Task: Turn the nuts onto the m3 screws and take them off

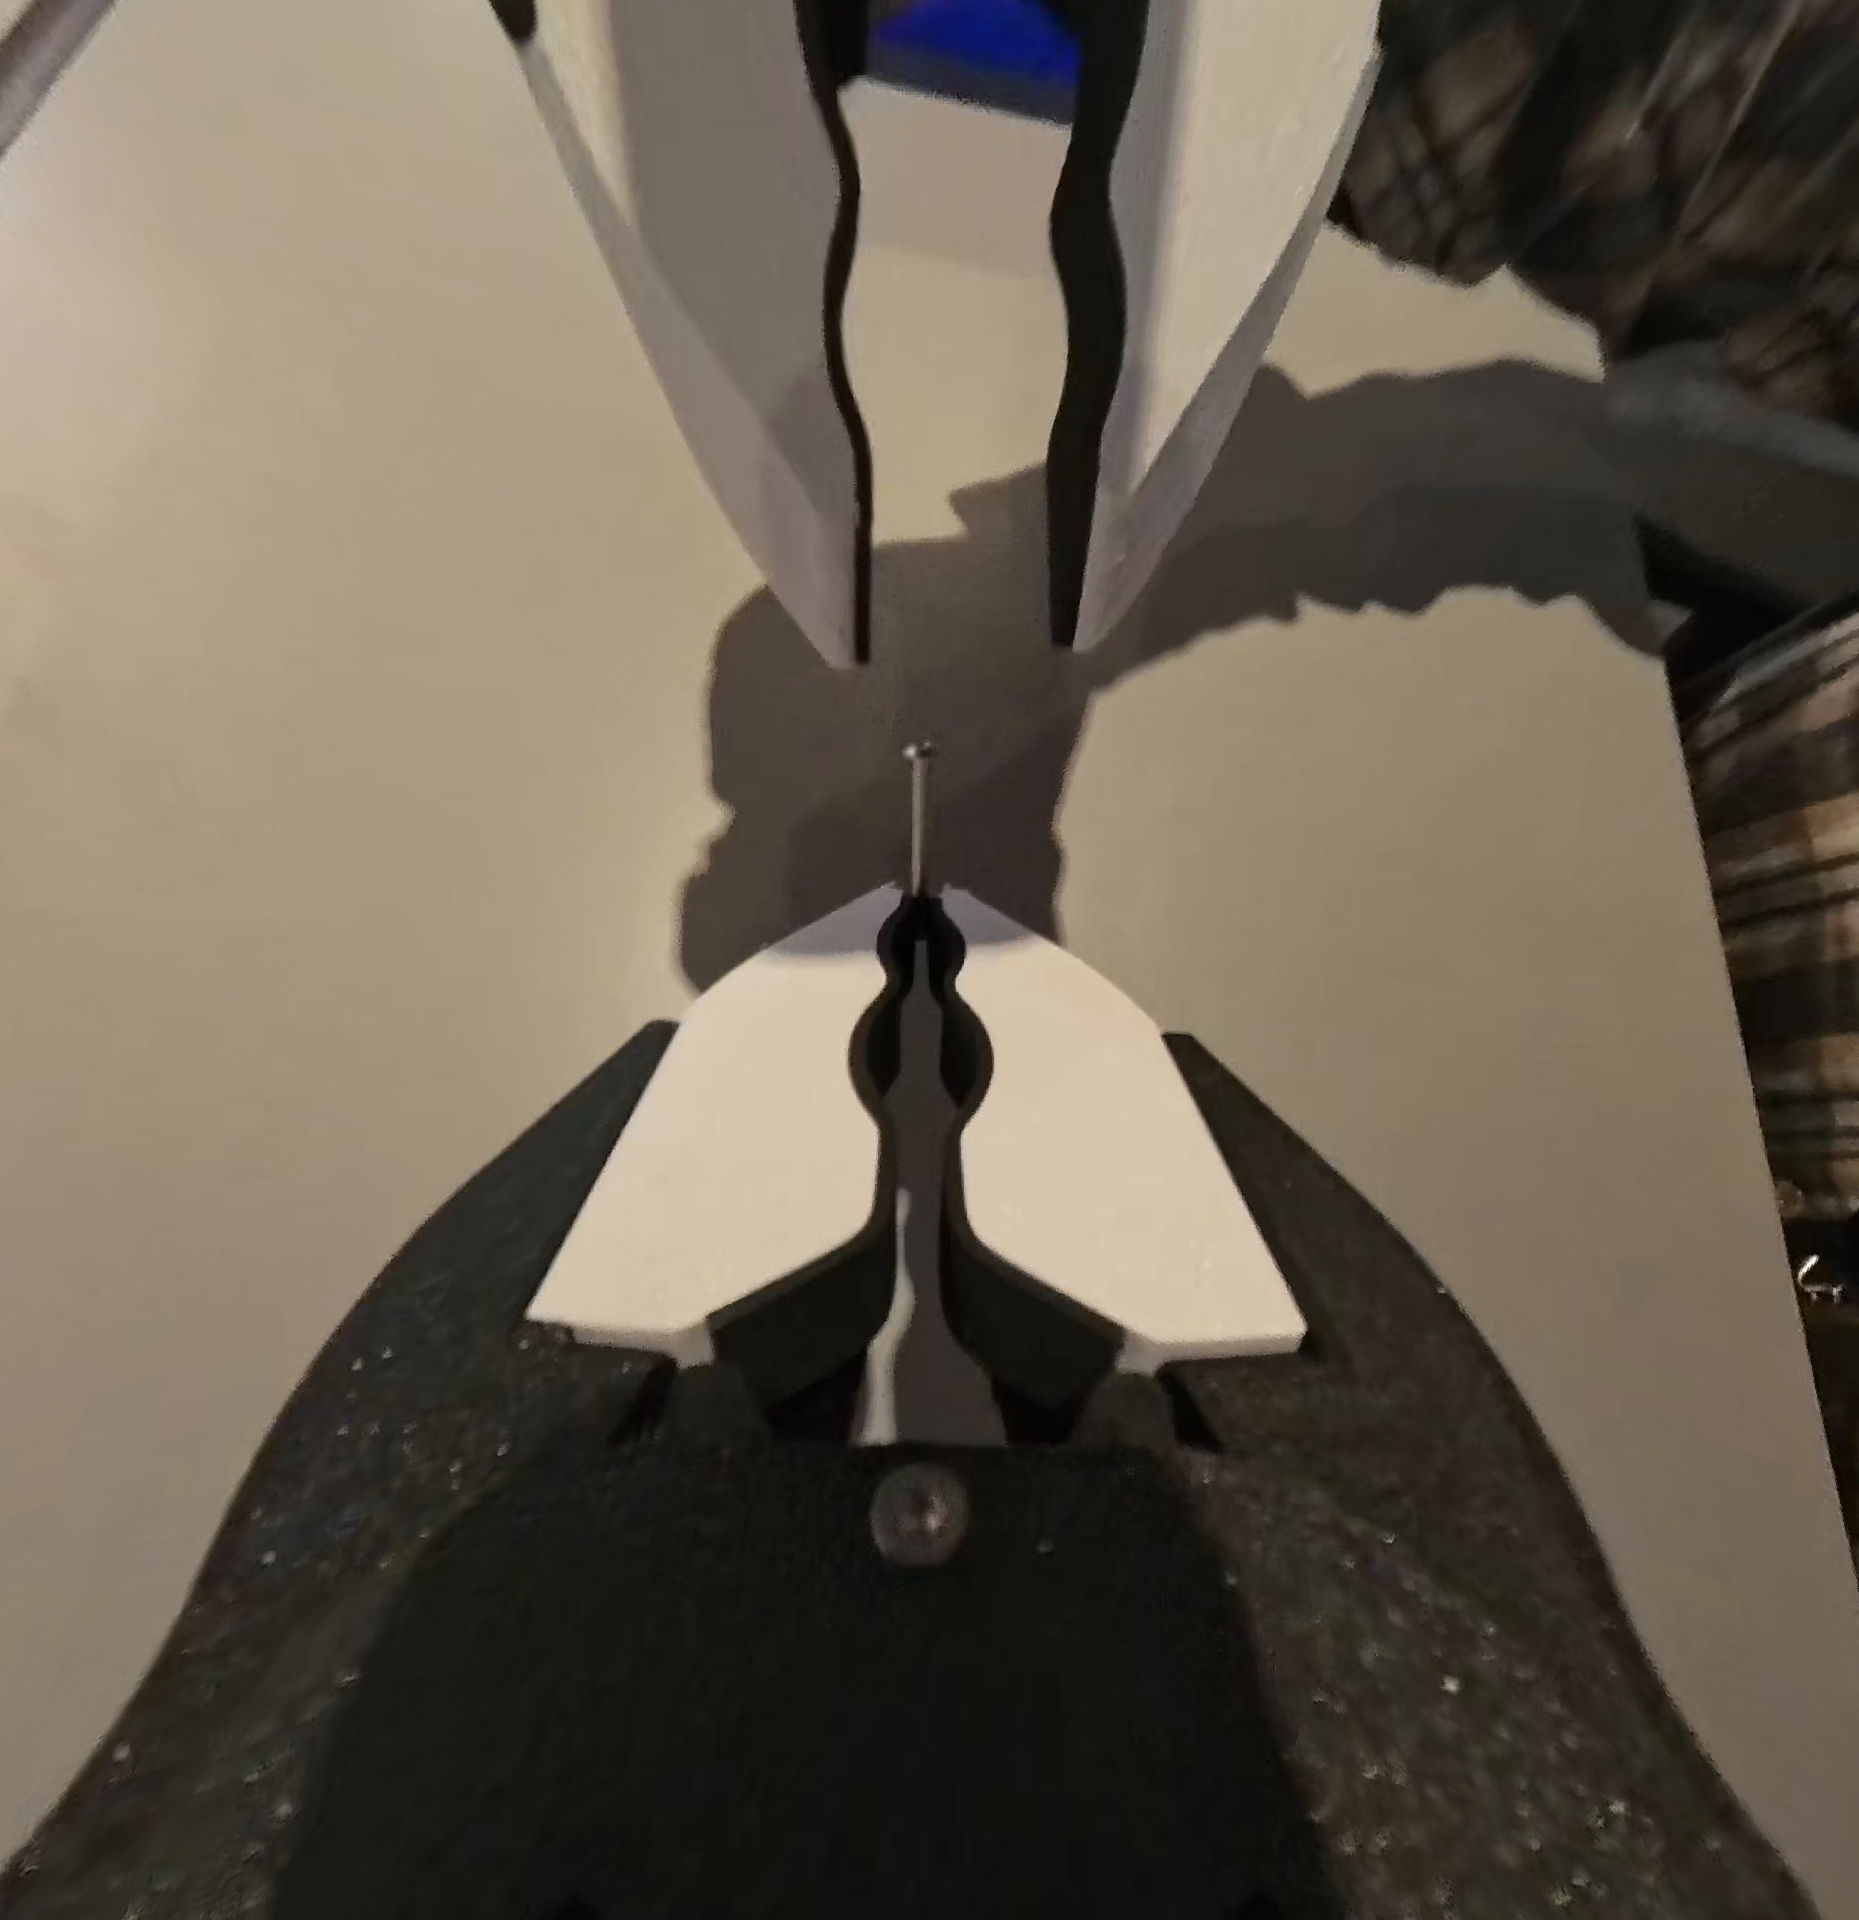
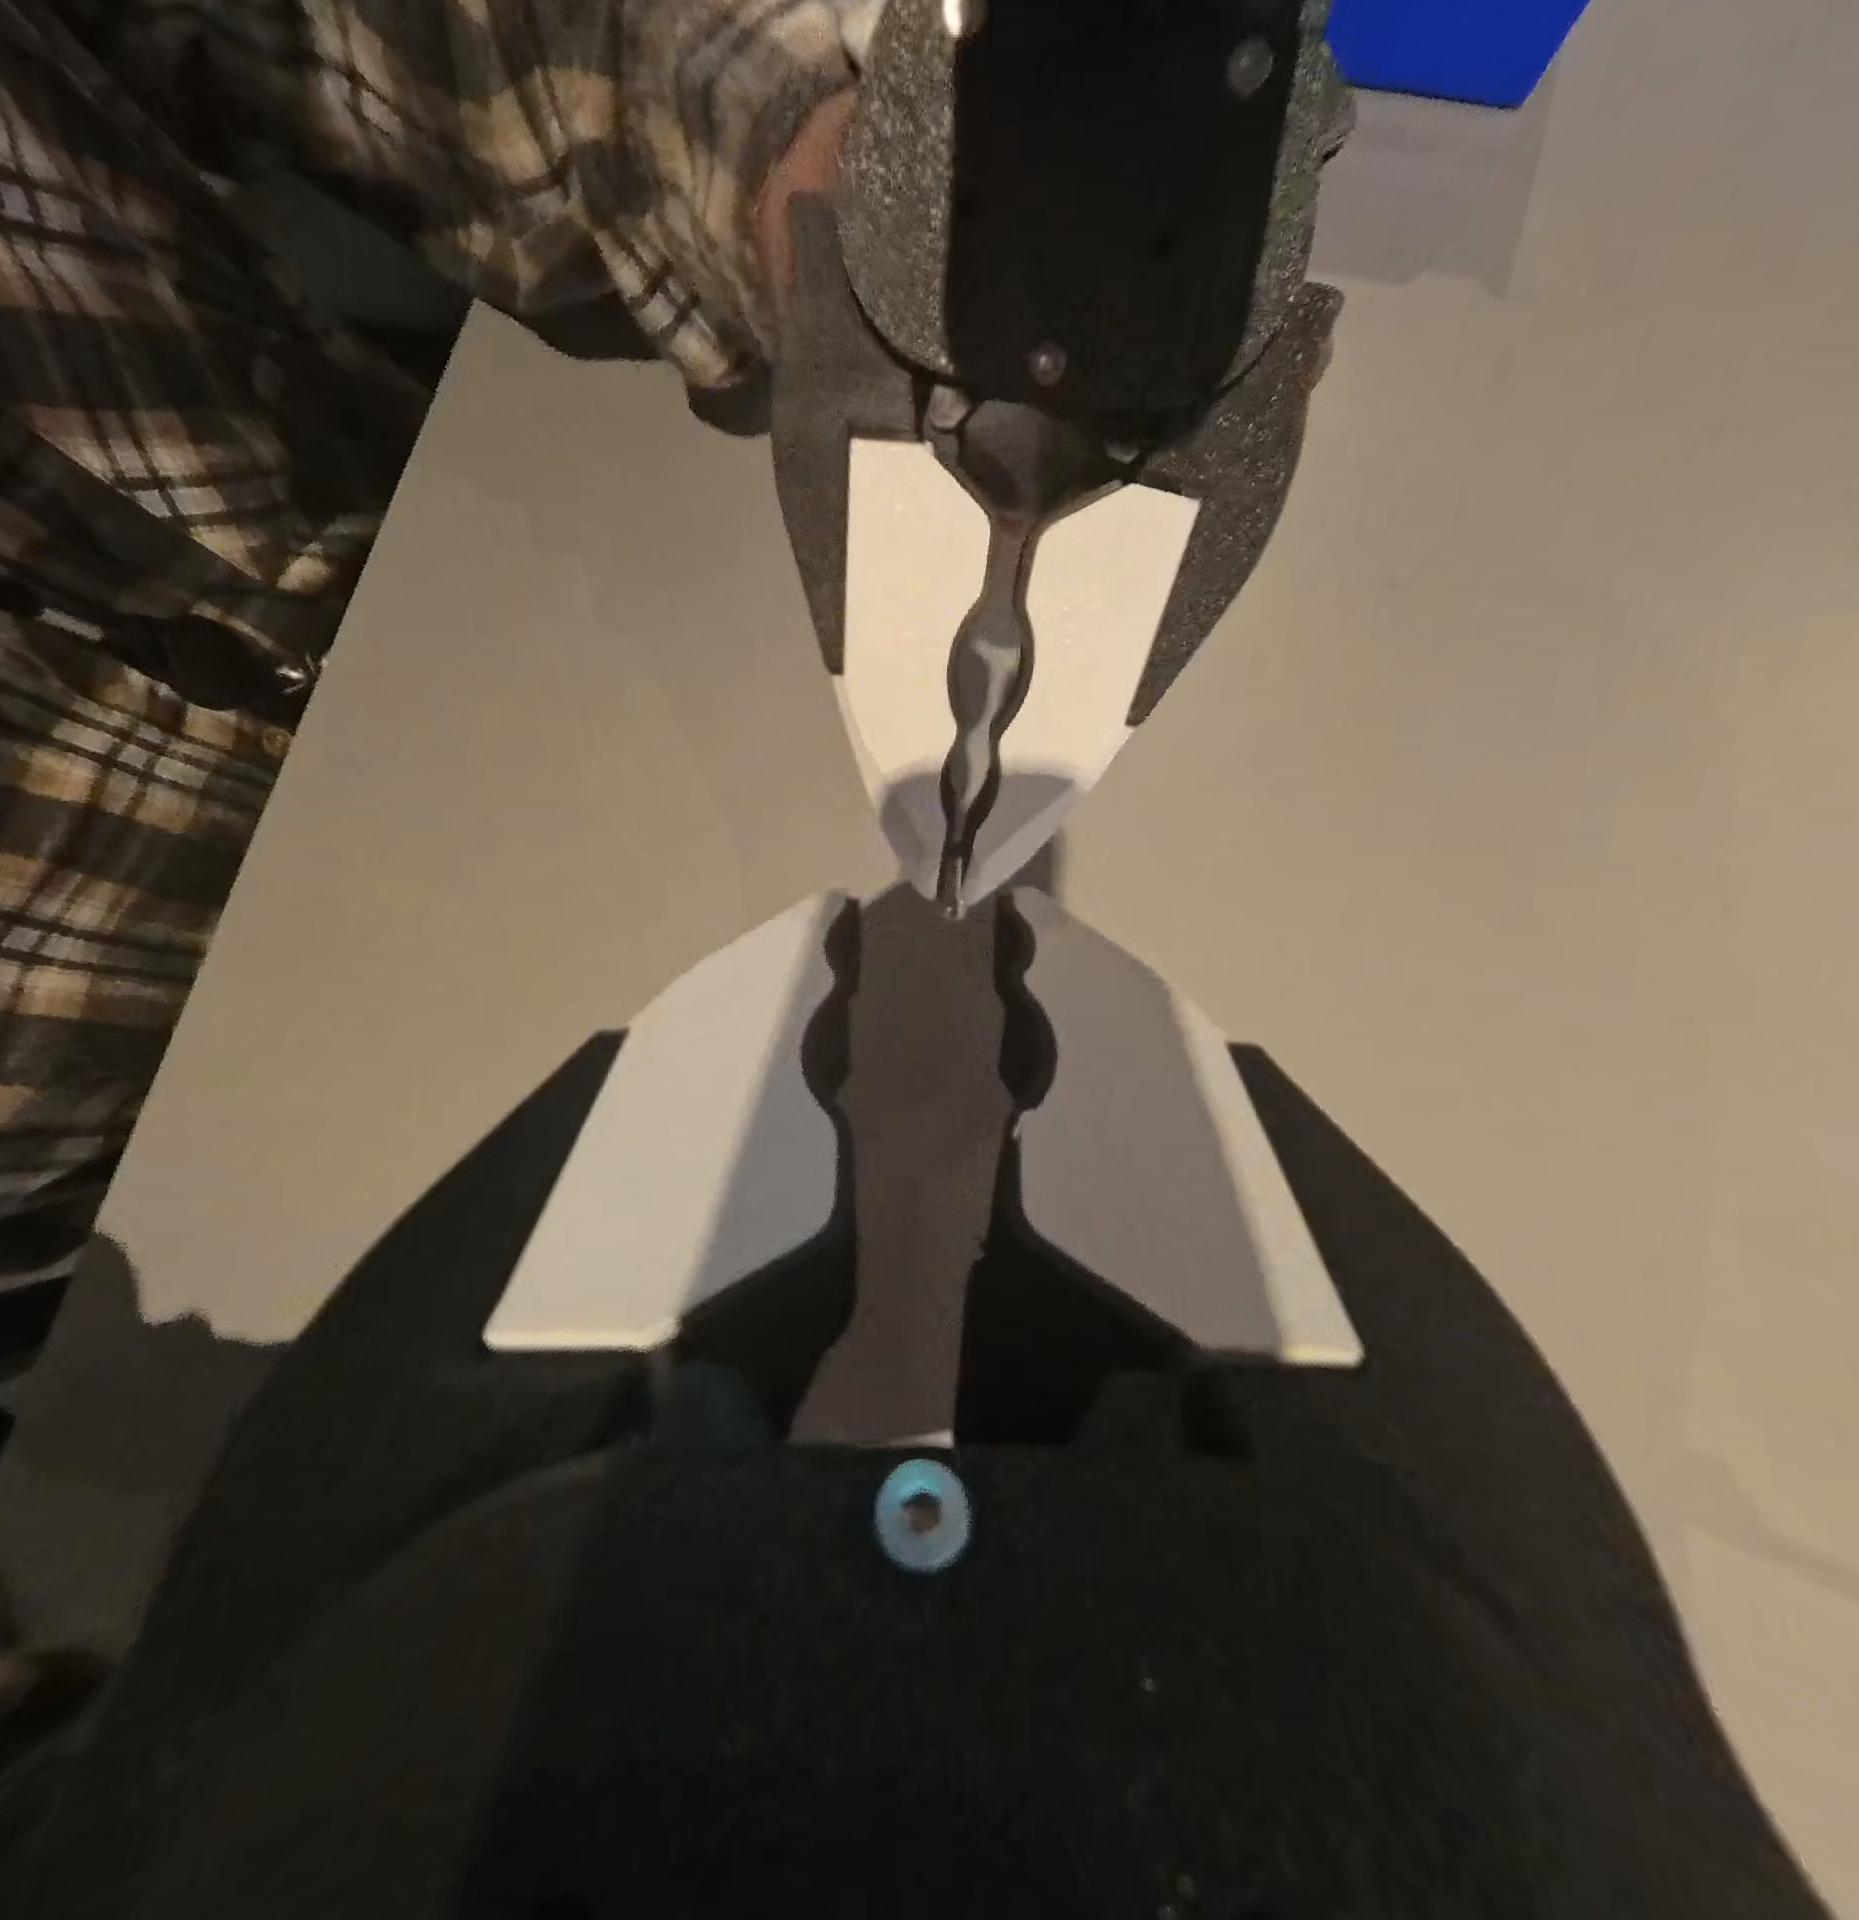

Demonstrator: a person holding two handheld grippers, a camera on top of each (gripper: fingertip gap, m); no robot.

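**Grippers face off over a bare screw**

Left gripper (image 1: 918,902), the landmark, has its fingers pressed together on the tip of a thin screw (image 1: 919,821), whose head points away from it. Directly opposite, the right gripper (image 1: 964,649) hangs with fingers apart, just beyond the screw head, holding nothing. Beneath both lies the pale table (image 1: 281,727). No nut is visible, so threading seems not yet begun, or already undone.

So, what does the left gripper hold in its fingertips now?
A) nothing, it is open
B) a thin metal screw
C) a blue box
B: the left gripper is shut on the thin screw, which sticks out toward the open right gripper.
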